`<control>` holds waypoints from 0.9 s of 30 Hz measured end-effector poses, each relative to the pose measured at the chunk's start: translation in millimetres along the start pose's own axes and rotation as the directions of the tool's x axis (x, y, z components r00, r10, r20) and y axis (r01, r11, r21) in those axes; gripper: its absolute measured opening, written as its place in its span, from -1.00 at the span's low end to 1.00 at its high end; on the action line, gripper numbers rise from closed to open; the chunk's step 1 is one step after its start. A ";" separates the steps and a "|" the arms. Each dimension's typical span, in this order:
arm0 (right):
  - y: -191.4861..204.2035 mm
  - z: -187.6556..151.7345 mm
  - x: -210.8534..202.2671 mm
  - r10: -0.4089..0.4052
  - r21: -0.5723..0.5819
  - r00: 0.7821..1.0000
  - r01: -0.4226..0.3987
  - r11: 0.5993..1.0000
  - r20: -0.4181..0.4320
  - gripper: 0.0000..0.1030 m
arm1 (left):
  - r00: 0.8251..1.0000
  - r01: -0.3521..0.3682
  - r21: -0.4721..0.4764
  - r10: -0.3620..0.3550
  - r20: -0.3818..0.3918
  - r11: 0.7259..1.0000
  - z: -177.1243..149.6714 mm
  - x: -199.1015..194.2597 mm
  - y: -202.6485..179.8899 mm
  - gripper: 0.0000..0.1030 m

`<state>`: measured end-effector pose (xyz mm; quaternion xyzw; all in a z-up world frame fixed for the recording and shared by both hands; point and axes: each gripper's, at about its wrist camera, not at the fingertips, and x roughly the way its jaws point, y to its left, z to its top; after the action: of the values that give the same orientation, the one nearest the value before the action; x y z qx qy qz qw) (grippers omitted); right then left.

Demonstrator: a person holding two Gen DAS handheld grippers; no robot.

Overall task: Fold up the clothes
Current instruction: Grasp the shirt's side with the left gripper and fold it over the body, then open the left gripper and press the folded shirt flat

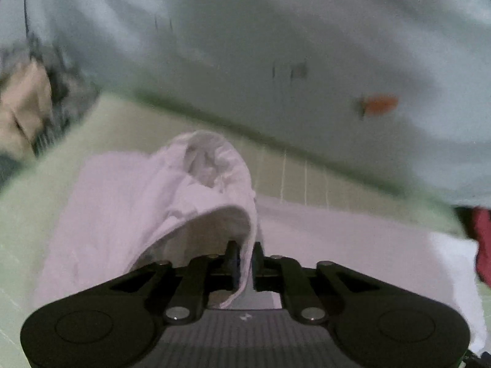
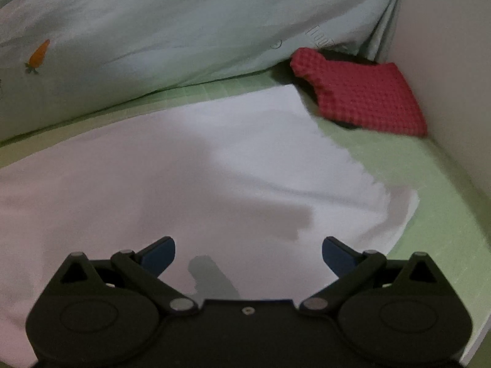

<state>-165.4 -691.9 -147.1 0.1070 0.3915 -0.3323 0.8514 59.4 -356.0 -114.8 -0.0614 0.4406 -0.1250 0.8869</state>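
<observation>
White garment [image 2: 190, 165] lay spread over a pale green, grid-lined bed sheet [image 2: 429, 190], with 1 edge gathered and lifted in the left gripper [image 1: 244, 263]. That gripper's 2 fingers [image 1: 232, 260] were clenched on a fold of the cloth, which arched up from the pinch into a bunched hood-like roll and ran back down onto the sheet. The left wrist view was blurred. The right gripper [image 2: 248, 254] hung released above the flat part of the garment, its 2 blue-padded fingers [image 2: 159, 253] wide apart with nothing between them; its shadow fell on the cloth just beneath. A large pale blue-green pillow or quilt [image 2: 184, 21], printed with a small orange carrot [image 2: 38, 55], lay along the far side of the garment. A red waffle-textured garment [image 2: 362, 95], folded, sat in the far right corner, touching the white garment's corner and beside a plain wall [image 2: 454, 70].
</observation>
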 end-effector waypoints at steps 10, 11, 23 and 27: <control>-13.0 14.3 38.4 0.038 0.010 0.998 -0.038 0.999 -0.055 1.00 | 0.995 0.090 0.018 -0.090 -0.031 0.996 -15.6 -11.0 -30.6 0.48; -11.6 13.3 38.9 0.047 0.007 0.997 -0.047 0.999 -0.057 1.00 | 0.995 0.095 0.023 -0.095 -0.027 0.995 -14.0 -17.7 -29.8 0.49; -1.2 7.3 36.0 0.057 -0.015 0.996 -0.058 0.998 -0.065 1.00 | 0.981 -0.172 -0.045 0.175 0.085 0.984 13.7 -63.1 32.7 0.74; -1.3 8.6 39.2 0.045 -0.017 0.996 -0.047 0.999 -0.072 1.00 | 0.977 -0.186 -0.196 0.203 0.071 0.963 17.4 -60.8 78.7 0.76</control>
<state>-142.6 -715.6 -170.2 0.1198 0.4225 -0.3048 0.8451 51.2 -263.6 -74.9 -0.1071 0.4136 0.0078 0.9041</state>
